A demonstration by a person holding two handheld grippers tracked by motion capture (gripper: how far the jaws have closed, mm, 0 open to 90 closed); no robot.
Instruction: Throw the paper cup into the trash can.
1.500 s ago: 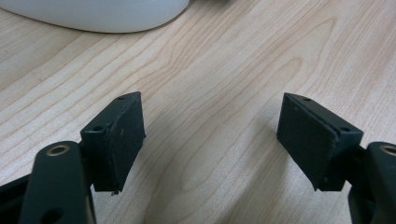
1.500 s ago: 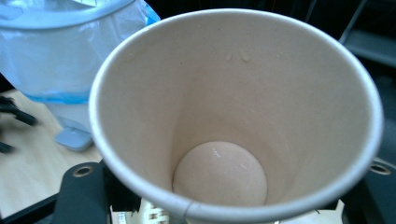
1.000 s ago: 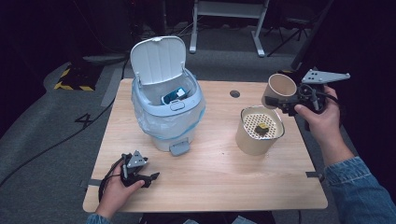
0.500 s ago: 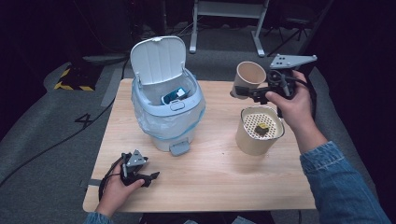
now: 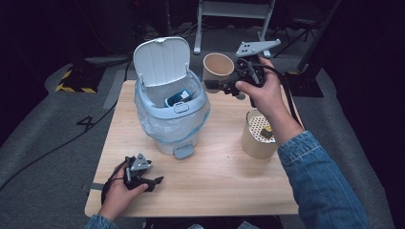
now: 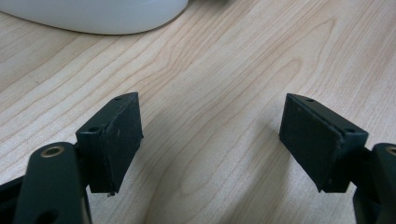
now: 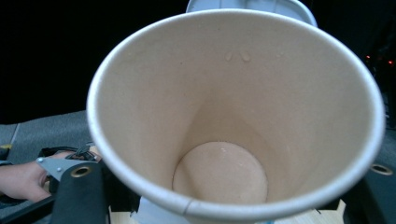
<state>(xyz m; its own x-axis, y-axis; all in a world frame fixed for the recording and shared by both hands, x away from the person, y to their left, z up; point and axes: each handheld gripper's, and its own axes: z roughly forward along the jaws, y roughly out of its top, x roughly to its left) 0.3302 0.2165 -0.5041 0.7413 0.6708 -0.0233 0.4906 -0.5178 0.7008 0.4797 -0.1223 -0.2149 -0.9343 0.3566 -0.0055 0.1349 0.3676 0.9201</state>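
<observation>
Paper cup heading for the bin

Right gripper (image 5: 220,86) clamps the cup (image 5: 216,69); tilting early beside the bin (image 5: 174,112) risks missing.

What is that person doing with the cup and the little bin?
A person holds a pair of tongs in each hand. The right tongs grip an empty paper cup, lifted and tipped on its side beside the small bin, whose lid stands open. It looks headed for the bin, though it is not in yet. The left tongs rest open on the wooden table. Another cup stands near the right arm.
</observation>
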